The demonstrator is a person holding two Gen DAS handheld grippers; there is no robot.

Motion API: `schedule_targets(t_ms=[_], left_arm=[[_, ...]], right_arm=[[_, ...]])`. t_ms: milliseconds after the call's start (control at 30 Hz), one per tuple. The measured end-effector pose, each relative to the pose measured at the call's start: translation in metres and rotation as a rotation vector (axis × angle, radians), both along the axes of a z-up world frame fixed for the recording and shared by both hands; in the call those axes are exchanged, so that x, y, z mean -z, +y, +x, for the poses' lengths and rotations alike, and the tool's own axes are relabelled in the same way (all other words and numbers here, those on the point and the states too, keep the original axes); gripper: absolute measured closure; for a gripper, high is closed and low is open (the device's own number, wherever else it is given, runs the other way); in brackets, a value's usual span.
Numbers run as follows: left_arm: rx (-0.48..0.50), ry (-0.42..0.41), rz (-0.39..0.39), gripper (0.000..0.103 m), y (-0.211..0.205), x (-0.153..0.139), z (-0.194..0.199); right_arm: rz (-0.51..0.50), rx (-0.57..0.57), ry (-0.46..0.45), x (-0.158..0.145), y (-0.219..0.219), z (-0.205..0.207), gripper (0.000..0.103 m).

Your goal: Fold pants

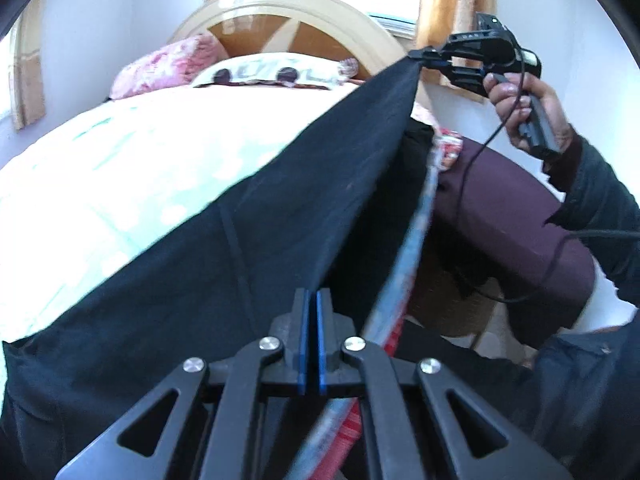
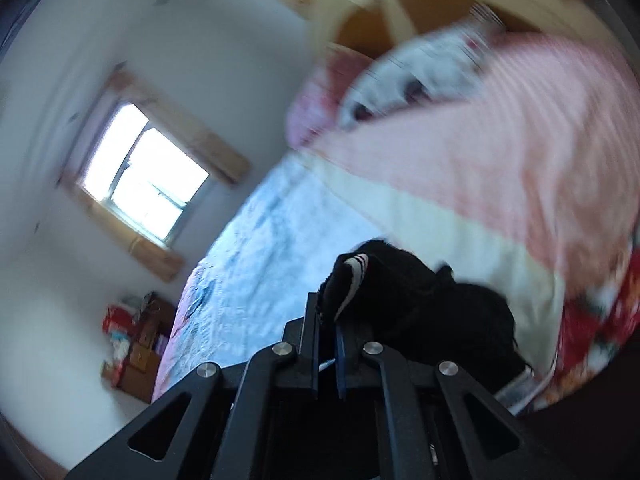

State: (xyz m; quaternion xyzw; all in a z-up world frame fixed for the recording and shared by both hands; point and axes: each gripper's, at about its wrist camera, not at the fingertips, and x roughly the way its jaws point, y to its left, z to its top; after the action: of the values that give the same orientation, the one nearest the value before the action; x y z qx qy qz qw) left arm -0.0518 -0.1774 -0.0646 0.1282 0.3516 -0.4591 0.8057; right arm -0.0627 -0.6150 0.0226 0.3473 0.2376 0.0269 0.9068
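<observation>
The dark pants [image 1: 248,216], limp and light, hang stretched above the bed [image 1: 100,184] between the left gripper [image 1: 312,300], jaws nearly closed at six o'clock, and the right gripper [image 1: 420,58], pinching cloth at one o'clock; edges grip best.

Only one marking shows: small pale letters on the black body of the right gripper [image 1: 430,60] in the left wrist view, too small to read surely (perhaps three letters); the right wrist view is blurred
</observation>
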Motion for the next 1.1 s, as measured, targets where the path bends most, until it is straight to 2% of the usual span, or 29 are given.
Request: schedule_targets(t_ms=[100,167,267,367,433,467,500,633,733,800,900,1000,1100], left_arm=[[0.051,0.019,0.054,0.099,-0.008,0.018,-0.010],[0.066,0.045,0.093,0.099,-0.013,0.033,-0.013],[0.075,0.069,0.114,0.099,-0.018,0.046,-0.015],[0.076,0.064,0.113,0.099,-0.020,0.045,-0.015],[0.082,0.058,0.105,0.099,-0.022,0.042,-0.016],[0.085,0.052,0.101,0.099,-0.020,0.041,-0.018],[0.085,0.043,0.092,0.099,-0.018,0.039,-0.020],[0.075,0.030,0.063,0.099,-0.010,0.035,-0.020],[0.076,0.036,0.074,0.099,-0.011,0.039,-0.016],[0.078,0.040,0.076,0.099,-0.012,0.044,-0.015],[0.072,0.064,0.070,0.099,-0.013,0.051,-0.011],[0.060,0.093,0.059,0.099,-0.012,0.056,-0.007],[0.061,0.103,0.055,0.099,-0.011,0.057,-0.007]], right_arm=[[-0.024,-0.016,0.028,0.012,0.000,-0.014,0.097],[-0.008,0.025,0.101,0.039,-0.010,-0.024,0.097],[0.080,0.079,0.187,0.080,-0.029,-0.041,0.097],[0.106,0.082,0.231,0.095,-0.034,-0.043,0.096],[0.086,0.100,0.266,0.096,-0.035,-0.041,0.087],[0.066,0.120,0.287,0.095,-0.036,-0.043,0.068],[0.042,0.146,0.307,0.092,-0.037,-0.047,0.057],[-0.042,0.257,0.306,0.068,-0.043,-0.063,0.056],[-0.133,0.305,0.221,0.035,-0.045,-0.067,0.056],[-0.180,0.288,0.203,0.018,-0.044,-0.054,0.056],[-0.214,0.191,0.206,0.009,-0.039,-0.023,0.056],[-0.253,0.086,0.276,0.019,-0.030,0.009,0.056],[-0.237,-0.007,0.357,0.041,-0.024,0.038,0.057]])
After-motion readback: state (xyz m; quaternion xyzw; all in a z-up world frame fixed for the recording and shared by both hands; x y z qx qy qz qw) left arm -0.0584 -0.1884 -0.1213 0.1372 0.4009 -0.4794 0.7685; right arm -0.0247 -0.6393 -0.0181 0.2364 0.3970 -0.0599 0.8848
